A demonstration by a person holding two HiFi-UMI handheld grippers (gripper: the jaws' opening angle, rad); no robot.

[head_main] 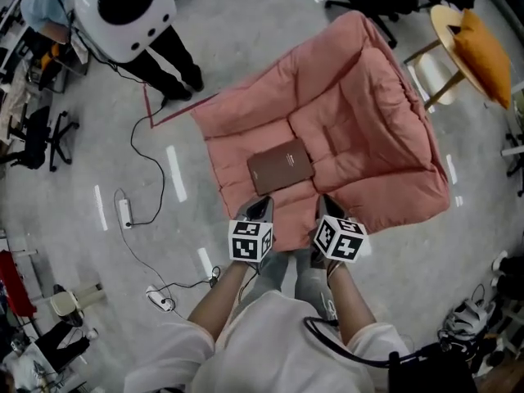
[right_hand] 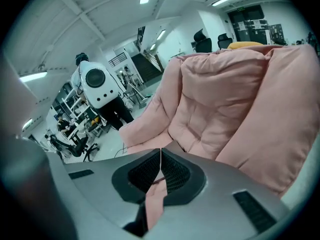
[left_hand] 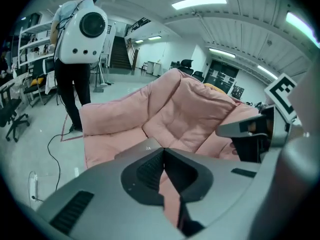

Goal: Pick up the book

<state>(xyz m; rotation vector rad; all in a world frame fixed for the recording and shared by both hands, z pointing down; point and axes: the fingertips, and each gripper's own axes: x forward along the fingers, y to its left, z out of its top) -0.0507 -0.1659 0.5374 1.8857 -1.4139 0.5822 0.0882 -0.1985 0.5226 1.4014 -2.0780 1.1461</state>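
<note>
Hovering at 6 o'clock of the book (head_main: pixel 281 167), left tool (head_main: pixel 259 210) and right tool (head_main: pixel 327 209) both closed, empty; book untouched on armchair (head_main: pixel 368 97)

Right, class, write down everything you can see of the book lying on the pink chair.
The book is a thin, closed volume with a plain dark brown, matt cover bearing a small pale mark too small to read. It lies flat and askew on the seat cushion of the pink padded chair. The shut left gripper and right gripper point at its near edge; whether either touches it is unclear.
</note>
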